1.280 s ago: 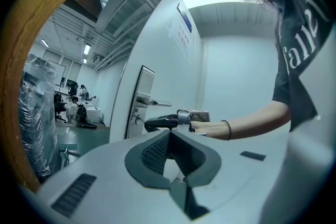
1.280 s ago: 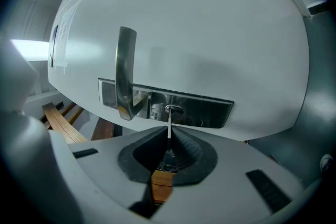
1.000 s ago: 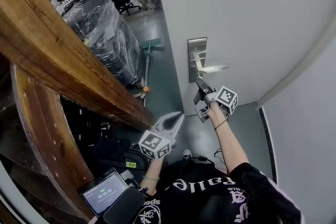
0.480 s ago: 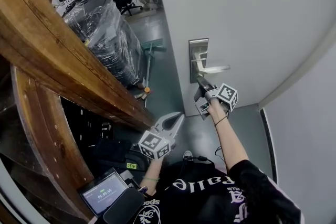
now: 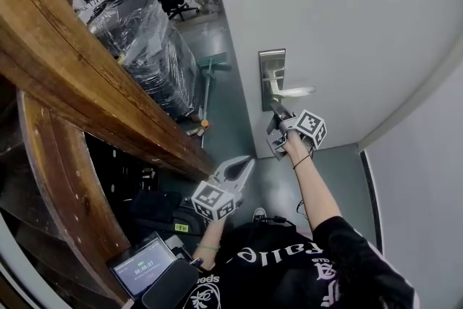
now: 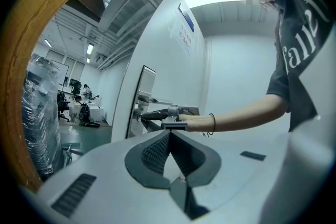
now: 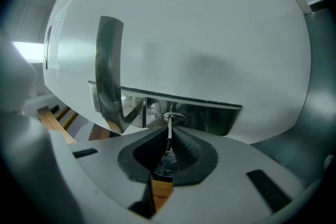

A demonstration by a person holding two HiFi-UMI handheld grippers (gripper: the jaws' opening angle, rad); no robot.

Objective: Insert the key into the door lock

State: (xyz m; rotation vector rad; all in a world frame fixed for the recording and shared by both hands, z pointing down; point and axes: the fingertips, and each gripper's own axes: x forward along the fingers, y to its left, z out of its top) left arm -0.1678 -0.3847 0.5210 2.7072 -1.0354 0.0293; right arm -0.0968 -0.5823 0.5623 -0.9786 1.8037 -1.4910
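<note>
A silver lock plate [image 5: 270, 79] with a lever handle [image 5: 294, 92] is mounted on the white door [image 5: 340, 25]. My right gripper [image 5: 278, 114] is held up just under the handle, shut on a thin metal key [image 7: 169, 135]. In the right gripper view the key's tip touches the oval keyhole cylinder [image 7: 174, 117] on the lock plate [image 7: 210, 118], beside the handle [image 7: 109, 76]. How deep the key sits I cannot tell. My left gripper [image 5: 246, 162] hangs lower and to the left, shut and empty, also seen as the left gripper [image 6: 169, 135].
A wooden beam [image 5: 79, 76] runs diagonally at the left. A plastic-wrapped pallet [image 5: 145, 47] and a broom [image 5: 204, 83] stand beyond the door's edge. A tablet [image 5: 145, 264] is near my waist. A white wall [image 5: 427, 155] is on the right.
My right gripper has edged slightly upward toward the lock plate with the key. The left gripper has stayed where it was.
</note>
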